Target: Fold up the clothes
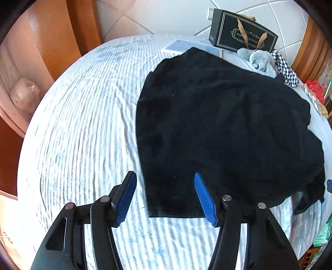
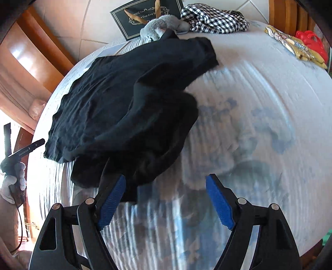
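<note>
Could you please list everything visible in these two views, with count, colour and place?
black garment: one, black, spread on the bed, its right side bunched
bedsheet: one, white with blue-grey stripes, covering the bed
gift box: one, black with gold print, far edge of the bed
plush toy: one, grey, in front of the box
checked cloth: one, black and white, right of the toy
paper sheet: one, pale, partly under the garment's far edge
red object: one, red, far right bed edge
left gripper: one, black with blue pads, open over the garment's near corner
right gripper: one, same colours, open at the bunched side
</note>
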A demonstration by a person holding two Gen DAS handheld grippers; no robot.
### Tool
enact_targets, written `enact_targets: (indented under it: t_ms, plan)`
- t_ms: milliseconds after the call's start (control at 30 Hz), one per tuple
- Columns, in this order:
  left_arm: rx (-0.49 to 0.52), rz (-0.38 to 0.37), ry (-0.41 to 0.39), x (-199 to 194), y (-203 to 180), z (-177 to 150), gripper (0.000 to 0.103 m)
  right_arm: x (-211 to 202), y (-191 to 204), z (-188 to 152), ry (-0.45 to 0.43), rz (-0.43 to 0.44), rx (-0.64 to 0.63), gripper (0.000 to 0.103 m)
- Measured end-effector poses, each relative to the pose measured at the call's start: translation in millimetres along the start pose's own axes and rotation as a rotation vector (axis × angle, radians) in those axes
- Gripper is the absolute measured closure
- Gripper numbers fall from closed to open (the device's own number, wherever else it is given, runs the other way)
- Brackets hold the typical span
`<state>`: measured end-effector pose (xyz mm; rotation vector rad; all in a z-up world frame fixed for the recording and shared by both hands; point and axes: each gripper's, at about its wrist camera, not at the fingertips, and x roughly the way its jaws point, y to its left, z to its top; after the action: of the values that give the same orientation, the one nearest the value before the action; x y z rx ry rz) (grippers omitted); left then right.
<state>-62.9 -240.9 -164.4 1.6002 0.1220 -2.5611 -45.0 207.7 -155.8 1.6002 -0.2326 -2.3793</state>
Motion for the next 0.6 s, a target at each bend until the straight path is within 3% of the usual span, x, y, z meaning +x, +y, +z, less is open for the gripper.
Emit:
enact_targets:
  t_ms: [167,233,567,600]
  plan:
    - [0.001,-0.036,0.014,13.5,16.3,-13.0,0.044,14.6,28.9,-25.4,0.02,-0.021,-0.016,0.026]
    - [0.007,-0.048,0.008,13.6,18.7,-15.5,0.044,21.2,37.7,-27.1,0.025,-0.03,-0.028,0.037]
    - [0.066,-0.09,-0.009,6.4,20.3,-32.9,0.043,33.7,54.5,-23.0,-0.045,-0.097,-0.046,0.038]
    - [0.075,-0.088,-0.01,5.3,17.7,-32.6,0.043,35.5,55.3,-19.9,-0.063,-0.097,-0.052,0.049]
